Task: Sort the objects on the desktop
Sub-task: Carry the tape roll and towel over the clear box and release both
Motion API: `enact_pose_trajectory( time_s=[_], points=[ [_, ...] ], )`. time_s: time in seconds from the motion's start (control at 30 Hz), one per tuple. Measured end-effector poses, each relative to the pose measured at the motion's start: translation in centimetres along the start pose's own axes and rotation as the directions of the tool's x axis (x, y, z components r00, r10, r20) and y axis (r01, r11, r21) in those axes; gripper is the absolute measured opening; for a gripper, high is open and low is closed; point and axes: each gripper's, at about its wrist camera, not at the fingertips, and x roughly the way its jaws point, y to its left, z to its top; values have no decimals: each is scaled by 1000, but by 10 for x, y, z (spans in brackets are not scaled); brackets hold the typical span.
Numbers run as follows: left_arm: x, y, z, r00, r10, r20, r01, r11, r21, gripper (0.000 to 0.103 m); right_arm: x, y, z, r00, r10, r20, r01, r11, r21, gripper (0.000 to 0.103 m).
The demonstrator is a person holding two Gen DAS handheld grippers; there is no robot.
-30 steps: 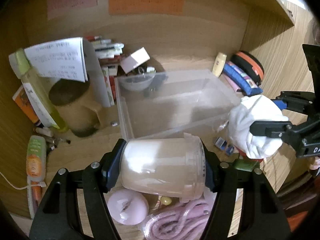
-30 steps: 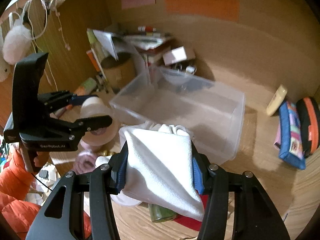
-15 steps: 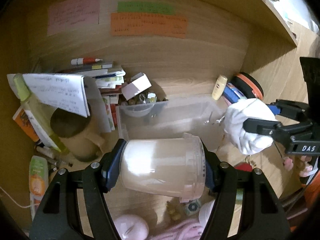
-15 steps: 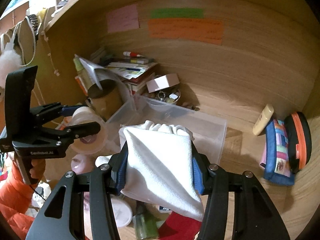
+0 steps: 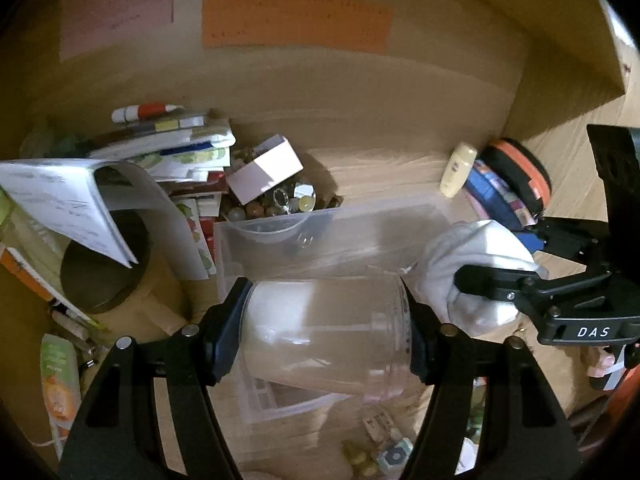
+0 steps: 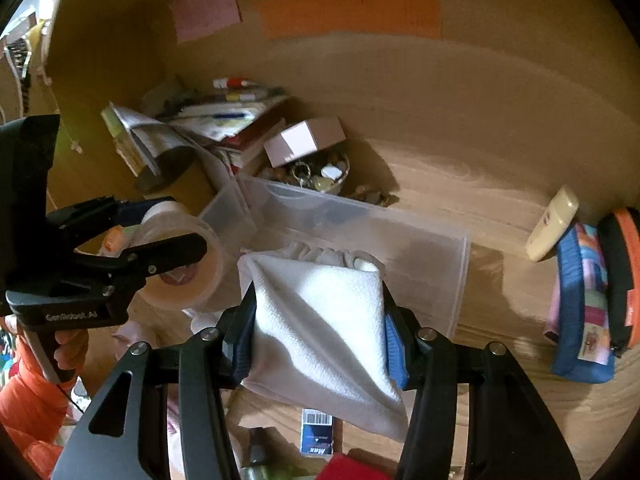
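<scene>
Desktop objects are partly in transit, none yet visibly sorted. I hold the translucent plastic jar [image 5: 324,336] crosswise in the left gripper [image 5: 324,340], both fingers clamped on its ends, raised above the near left end of the clear rectangular plastic bin [image 5: 360,236]. I hold the white folded cloth [image 6: 320,320] in the right gripper [image 6: 318,332], fingers closed on its sides, raised over the near edge of the same bin [image 6: 440,256].

Status, judged from these views:
1. Bin interior: it appears to hold nothing so far, though the jar and cloth hide part of the floor.
2. Two items are gripped and positioned for release into the bin.
3. Left to sort: the cream squeeze tube [image 6: 554,224] and blue patterned pouch [image 6: 580,304] on the far right; small items on the near desk surface, including a barcoded packet [image 6: 317,432].
4. The stacked books [image 5: 188,152] and small bowl of trinkets [image 5: 280,208] at far left stand outside the bin; I cannot tell whether they belong to the task.
</scene>
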Motion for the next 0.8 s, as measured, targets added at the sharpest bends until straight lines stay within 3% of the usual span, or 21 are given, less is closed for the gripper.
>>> enact_pose_trajectory(
  time_s=[0.3, 0.57, 0.8],
  points=[
    [32, -4, -3, 999, 15, -48, -13, 999, 37, 67, 39, -11, -5, 996, 4, -89, -3, 1000, 7, 49],
    [43, -13, -6, 997, 29, -67, -24, 996, 83, 67, 64, -13, -12, 993, -32, -117, 29, 999, -25, 49],
    [60, -12, -7, 987, 6, -161, 6, 997, 73, 67, 73, -11, -18, 988, -59, -146, 52, 997, -56, 50]
  ],
)
